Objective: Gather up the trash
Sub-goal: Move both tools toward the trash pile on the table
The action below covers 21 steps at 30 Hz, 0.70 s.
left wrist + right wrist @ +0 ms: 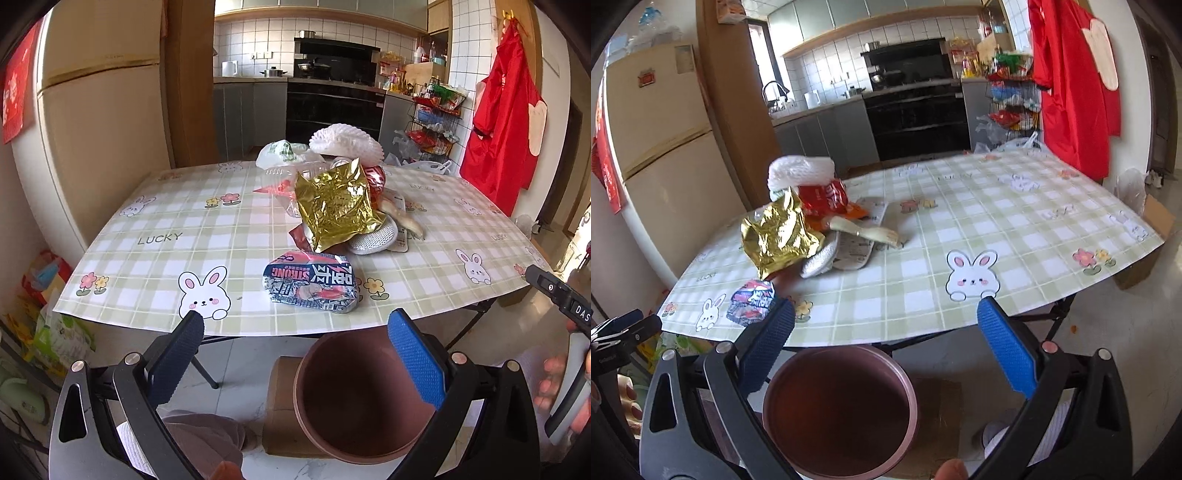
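I hold both claws, left (295, 328) and right (886, 321), wide open and empty just short of the desk (155, 236), bin (354, 398) directly beneath to catch wrappers; crushed packet (310, 284) nearest ahead, gold bag (336, 203) beyond.

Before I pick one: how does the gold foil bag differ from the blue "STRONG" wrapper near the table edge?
The gold foil bag is plain, shiny and puffed up, propped on the trash pile. The blue wrapper is printed, crushed flat and lies alone on the tablecloth, nearer the edge and the brown bin. The gold bag looks larger. Both are crumpled, empty-looking packaging, untouched by either gripper.
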Tool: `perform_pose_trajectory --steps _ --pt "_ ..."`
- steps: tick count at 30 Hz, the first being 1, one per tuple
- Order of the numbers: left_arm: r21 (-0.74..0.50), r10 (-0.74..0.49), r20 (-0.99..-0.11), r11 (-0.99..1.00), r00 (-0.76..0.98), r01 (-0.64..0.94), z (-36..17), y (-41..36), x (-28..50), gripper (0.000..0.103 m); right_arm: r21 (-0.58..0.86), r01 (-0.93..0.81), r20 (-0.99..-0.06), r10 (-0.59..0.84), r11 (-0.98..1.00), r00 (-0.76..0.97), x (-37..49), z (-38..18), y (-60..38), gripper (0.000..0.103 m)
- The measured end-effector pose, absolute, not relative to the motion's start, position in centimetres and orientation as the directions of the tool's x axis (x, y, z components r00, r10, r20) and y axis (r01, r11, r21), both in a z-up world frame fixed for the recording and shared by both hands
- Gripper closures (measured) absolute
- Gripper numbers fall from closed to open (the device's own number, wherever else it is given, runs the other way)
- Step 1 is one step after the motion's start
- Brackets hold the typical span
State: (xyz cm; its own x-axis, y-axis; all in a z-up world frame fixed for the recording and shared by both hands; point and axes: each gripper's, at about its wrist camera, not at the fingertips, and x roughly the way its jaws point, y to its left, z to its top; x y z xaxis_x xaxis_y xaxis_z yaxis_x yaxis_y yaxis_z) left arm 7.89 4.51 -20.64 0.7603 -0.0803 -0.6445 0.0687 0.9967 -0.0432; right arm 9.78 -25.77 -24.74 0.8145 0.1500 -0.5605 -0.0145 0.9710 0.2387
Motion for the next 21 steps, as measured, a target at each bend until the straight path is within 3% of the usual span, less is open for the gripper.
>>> perform_pose_trajectory --steps 9,21 --pt "-0.085 -0.139 -0.703 0.990 0.697 0.111 -21.8 4.3 13.0 0.005 0.214 -0.003 -0.640 0.142 0.977 0.755 13.8 -27.1 -26.2 0.005" --pt "-0.050 -0.185 -0.677 0.977 0.713 0.207 -21.4 2.6 24.2 0.005 0.192 -0.042 -0.654 0.160 0.981 0.739 20.9 -28.0 -24.9 0.006"
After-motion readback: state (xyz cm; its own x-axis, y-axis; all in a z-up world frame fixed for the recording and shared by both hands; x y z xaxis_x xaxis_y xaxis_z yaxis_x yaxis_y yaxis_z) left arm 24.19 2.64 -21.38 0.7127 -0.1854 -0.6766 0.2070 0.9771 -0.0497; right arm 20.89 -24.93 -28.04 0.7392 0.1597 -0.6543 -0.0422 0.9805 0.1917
